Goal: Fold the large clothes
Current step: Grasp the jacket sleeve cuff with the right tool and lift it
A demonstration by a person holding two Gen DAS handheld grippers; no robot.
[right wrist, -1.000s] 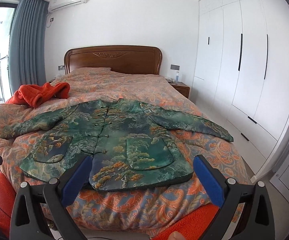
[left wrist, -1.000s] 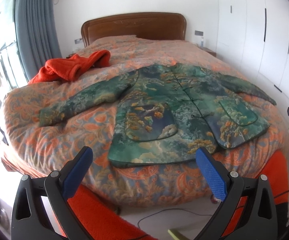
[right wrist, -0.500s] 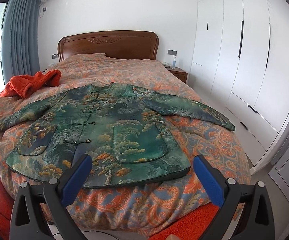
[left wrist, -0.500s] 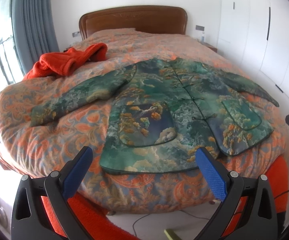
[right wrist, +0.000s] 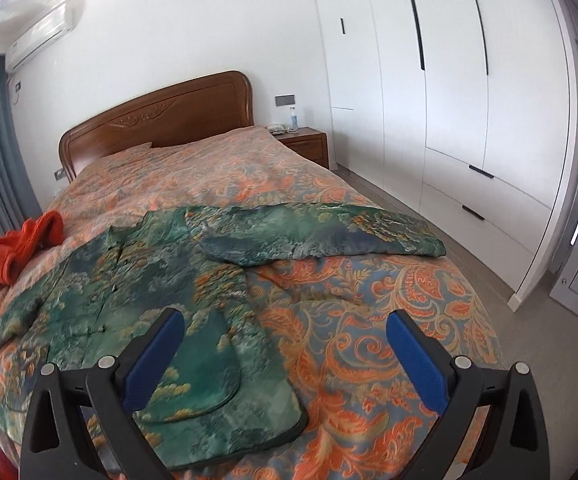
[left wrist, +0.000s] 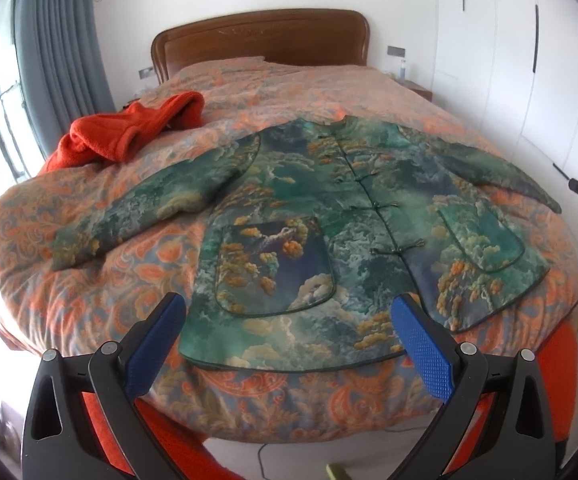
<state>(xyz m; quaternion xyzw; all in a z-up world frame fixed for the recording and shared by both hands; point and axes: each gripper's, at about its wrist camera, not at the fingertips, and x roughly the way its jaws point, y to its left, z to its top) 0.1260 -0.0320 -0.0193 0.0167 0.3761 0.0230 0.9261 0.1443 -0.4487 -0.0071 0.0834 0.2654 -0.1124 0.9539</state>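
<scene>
Through my left wrist camera, my left gripper (left wrist: 289, 320) hangs over the foot of the bed (left wrist: 101, 280) with its blue pads spread wide apart and nothing between them. The green patterned jacket (left wrist: 329, 208) lies flat on the orange paisley quilt, front side up and buttoned down the middle, collar toward the wooden headboard (left wrist: 261, 40) and hem near the foot edge just beyond my fingertips. Both sleeves are stretched out to the sides, and a patch pocket (left wrist: 273, 268) sits on each front panel. An orange garment (left wrist: 129, 132) lies crumpled on the quilt beyond the jacket's left sleeve, apart from it. At the right edge of this view a bit of my other tool and a hand show. Through my right wrist camera, my right gripper (right wrist: 285, 344) is likewise spread open and empty, held above the right corner of the bed. The jacket (right wrist: 161, 280) fills the lower left here, its hem corner just under my left pad, and its right sleeve (right wrist: 329, 232) reaches across the quilt toward the white wardrobe (right wrist: 449, 100) side. A wooden nightstand (right wrist: 305, 144) stands beside the headboard.
</scene>
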